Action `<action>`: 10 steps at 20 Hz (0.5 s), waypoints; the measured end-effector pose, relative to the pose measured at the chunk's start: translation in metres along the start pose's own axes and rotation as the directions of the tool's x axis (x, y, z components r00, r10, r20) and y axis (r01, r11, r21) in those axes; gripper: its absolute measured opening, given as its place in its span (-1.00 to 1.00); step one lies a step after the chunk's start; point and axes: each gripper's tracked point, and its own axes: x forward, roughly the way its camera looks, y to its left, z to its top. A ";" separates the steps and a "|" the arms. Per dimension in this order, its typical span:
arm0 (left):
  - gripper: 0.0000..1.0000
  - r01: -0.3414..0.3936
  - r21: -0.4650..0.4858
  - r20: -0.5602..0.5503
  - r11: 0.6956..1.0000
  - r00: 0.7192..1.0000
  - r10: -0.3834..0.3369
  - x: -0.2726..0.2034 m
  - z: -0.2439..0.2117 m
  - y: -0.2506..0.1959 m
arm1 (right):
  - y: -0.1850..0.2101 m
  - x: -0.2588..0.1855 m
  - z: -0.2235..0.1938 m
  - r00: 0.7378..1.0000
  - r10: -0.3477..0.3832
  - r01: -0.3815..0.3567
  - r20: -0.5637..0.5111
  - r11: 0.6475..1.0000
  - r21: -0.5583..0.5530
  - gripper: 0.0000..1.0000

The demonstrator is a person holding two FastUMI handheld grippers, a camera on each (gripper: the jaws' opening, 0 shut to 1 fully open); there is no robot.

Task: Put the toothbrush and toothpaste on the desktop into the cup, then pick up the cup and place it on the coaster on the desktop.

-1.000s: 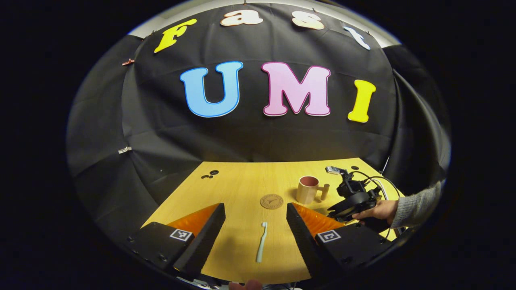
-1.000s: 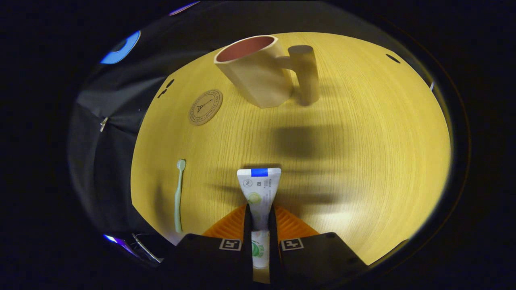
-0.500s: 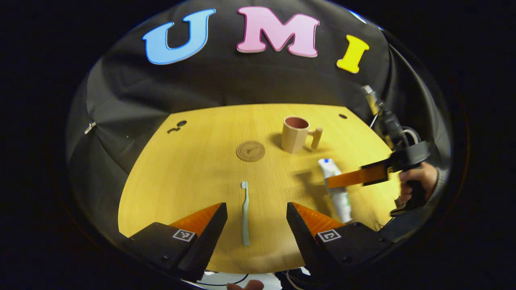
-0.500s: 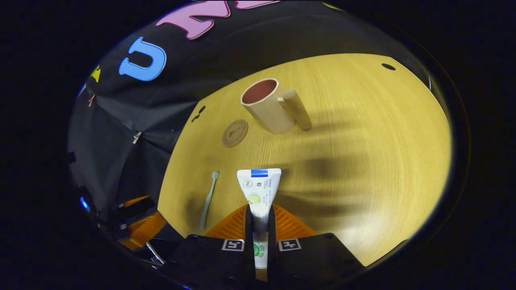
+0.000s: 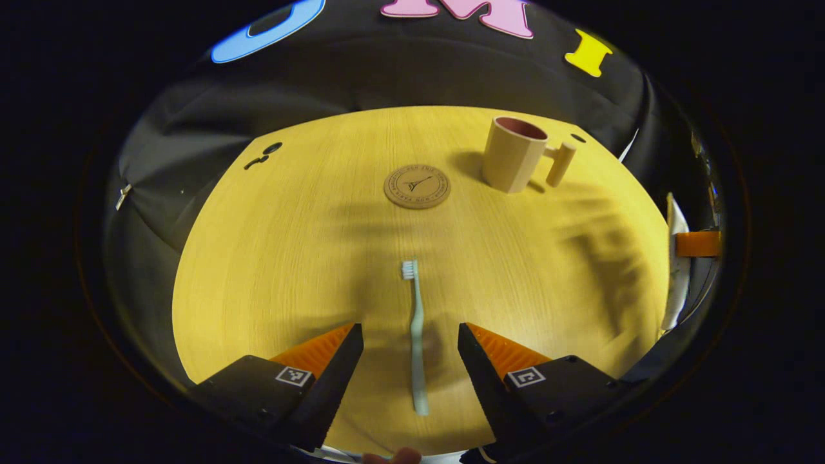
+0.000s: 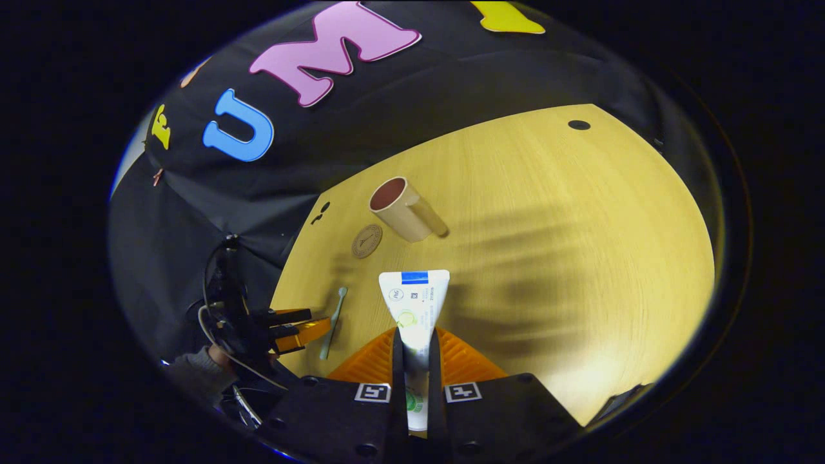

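Now toothpaste (image 6: pixel 414 303) seems raised higher; left gripper (image 5: pixel 410 361) nearer toothbrush (image 5: pixel 416 335).

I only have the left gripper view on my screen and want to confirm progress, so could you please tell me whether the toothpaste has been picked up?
Observer: Yes. In the right gripper view the right gripper is shut on the toothpaste, the tube's flat crimped end pointing forward, lifted off the desktop.
Operator: Thank you. Is the cup empty?
Observer: As far as the right gripper view shows, yes: it looks down into the cup and nothing sticks out of it.
Operator: And how does my left gripper sit?
Observer: From that side the left gripper is low over the desktop, beside the handle end of the toothbrush, jaws apart.
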 end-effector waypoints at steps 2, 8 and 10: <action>0.89 0.000 0.013 -0.038 1.000 0.999 0.000 0.006 -0.006 0.000 | -0.012 -0.004 0.000 1.000 -0.022 0.022 0.006 1.000 0.017 -0.69; 0.87 0.003 0.032 -0.080 0.999 0.997 0.000 0.022 -0.011 0.003 | -0.035 -0.015 0.000 0.999 -0.050 0.049 0.019 0.998 0.047 -0.69; 0.87 0.023 0.000 -0.096 1.000 0.995 -0.023 0.022 -0.014 -0.002 | -0.038 -0.016 0.002 0.998 -0.053 0.052 0.026 0.997 0.055 -0.69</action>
